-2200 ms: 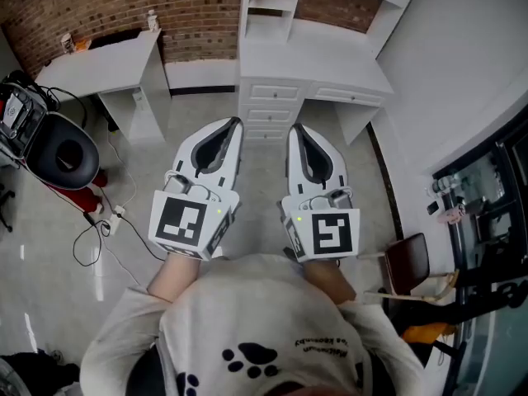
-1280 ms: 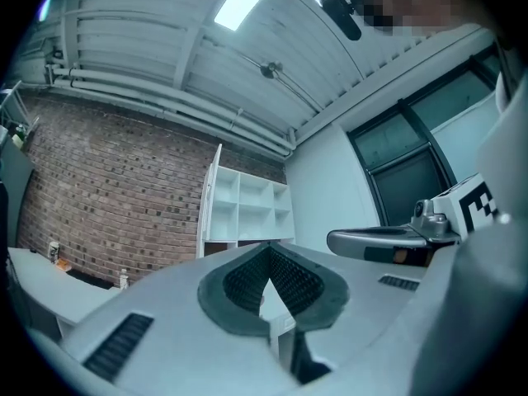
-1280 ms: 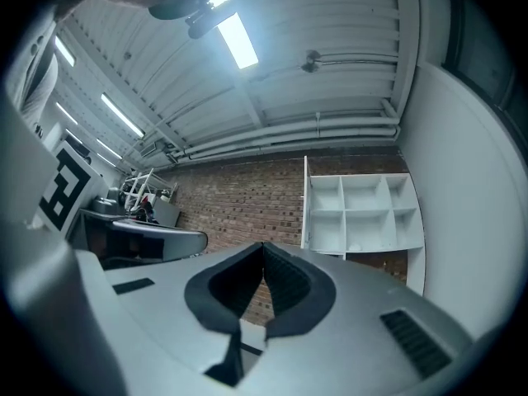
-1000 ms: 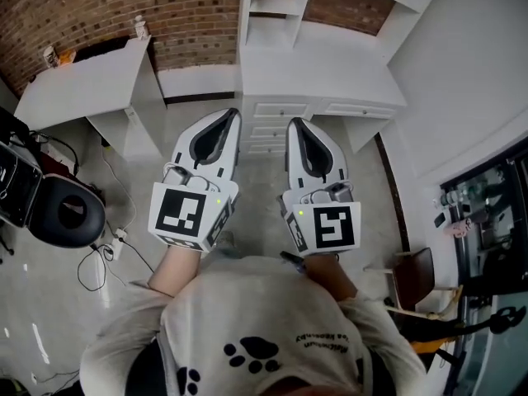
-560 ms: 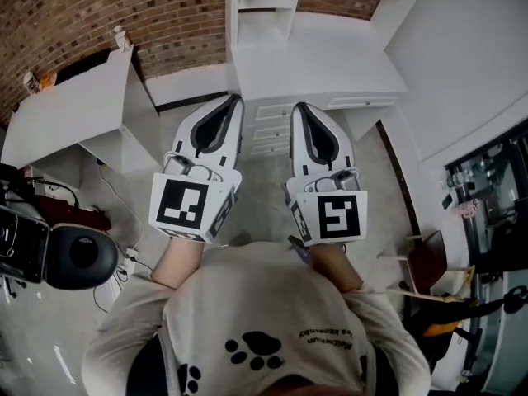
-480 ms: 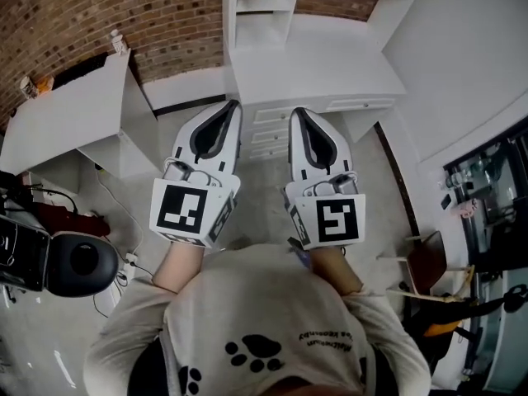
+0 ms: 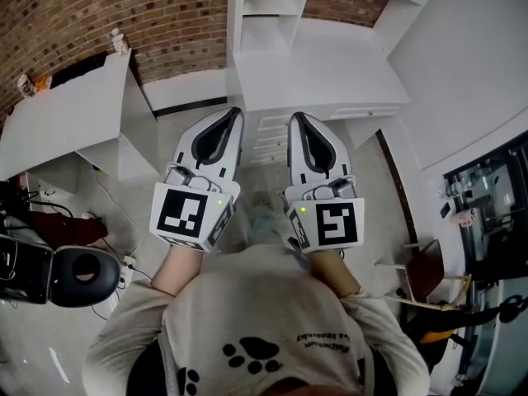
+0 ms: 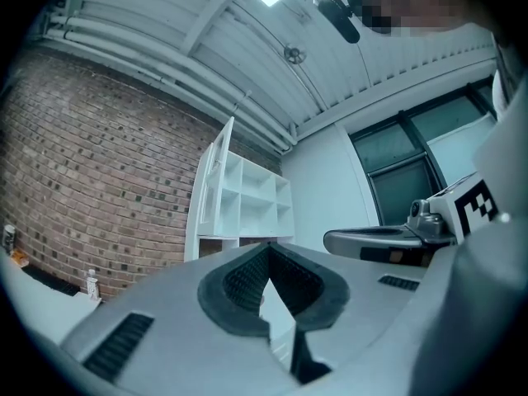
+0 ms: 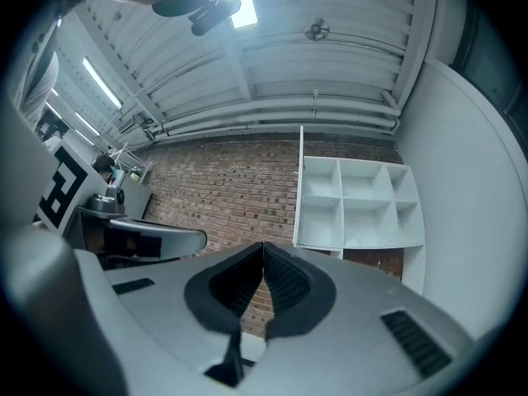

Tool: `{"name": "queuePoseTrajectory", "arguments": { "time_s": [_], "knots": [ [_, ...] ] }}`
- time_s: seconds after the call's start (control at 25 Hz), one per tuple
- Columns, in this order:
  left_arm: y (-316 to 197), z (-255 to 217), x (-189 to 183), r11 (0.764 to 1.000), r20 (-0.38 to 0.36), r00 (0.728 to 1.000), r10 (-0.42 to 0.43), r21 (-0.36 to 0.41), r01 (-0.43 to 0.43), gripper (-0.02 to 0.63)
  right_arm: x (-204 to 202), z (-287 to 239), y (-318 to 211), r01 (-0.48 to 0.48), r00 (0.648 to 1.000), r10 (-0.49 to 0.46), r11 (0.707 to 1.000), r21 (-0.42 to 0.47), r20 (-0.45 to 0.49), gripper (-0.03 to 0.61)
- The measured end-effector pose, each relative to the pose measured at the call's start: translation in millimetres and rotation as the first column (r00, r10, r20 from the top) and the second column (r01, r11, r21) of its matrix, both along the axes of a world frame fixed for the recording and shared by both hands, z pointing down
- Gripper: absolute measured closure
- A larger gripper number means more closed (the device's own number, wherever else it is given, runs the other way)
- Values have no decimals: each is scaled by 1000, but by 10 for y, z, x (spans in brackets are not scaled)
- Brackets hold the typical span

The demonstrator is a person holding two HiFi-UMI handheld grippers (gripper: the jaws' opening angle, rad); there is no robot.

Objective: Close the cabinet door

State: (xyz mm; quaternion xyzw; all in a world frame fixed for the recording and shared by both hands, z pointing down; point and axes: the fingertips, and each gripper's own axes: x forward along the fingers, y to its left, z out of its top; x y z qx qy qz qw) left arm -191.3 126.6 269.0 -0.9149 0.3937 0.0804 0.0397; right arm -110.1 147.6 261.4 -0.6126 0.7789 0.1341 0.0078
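Now the left gripper (image 7: 236, 114) and right gripper (image 7: 294, 117) hover side by side; both have jaws closed on nothing. Ahead, the white cabinet (image 9: 359, 205) has its door (image 8: 213, 190) open.

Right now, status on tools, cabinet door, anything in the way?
Left tool shut, empty; right tool shut, empty. Cabinet door open, untouched, up ahead. White desk stands below it; no other obstacle seen.

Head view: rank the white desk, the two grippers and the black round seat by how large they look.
1. White desk.
2. Left gripper and right gripper: alike, enlarged by nearness to the camera.
3. Black round seat.
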Motion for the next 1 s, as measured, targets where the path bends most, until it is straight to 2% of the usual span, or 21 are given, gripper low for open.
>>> {"name": "queuePoseTrajectory", "arguments": {
  "time_s": [0.4, 1.0],
  "knots": [
    [-628, 33, 62, 1000, -6, 1000, -21, -9, 21, 606, 49, 17, -665, 42, 999, -42, 999, 12, 10, 568],
    [-1907, -132, 556, 992, -8, 992, -124, 12, 124, 606, 526, -121, -2067, 170, 985, -170, 985, 24, 12, 568]
  ]
}}
